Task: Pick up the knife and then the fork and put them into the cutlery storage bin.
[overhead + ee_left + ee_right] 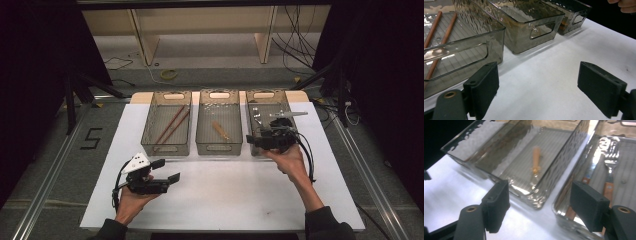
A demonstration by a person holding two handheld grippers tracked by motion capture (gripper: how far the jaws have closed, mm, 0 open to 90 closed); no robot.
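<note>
Your right gripper [264, 141] was wide open and empty over the near end of the right bin [564, 195], where the fork [610, 162] lay, light, stiff, slippery metal, best pinched by its wooden handle.

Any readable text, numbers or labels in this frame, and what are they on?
"5" — a figure laid out in black tape strips on the grey floor, left of the white table, seen in the high view.
No brand or label is readable on the three smoky clear plastic bins, the wooden-handled fork or either pair of tongs.
</note>
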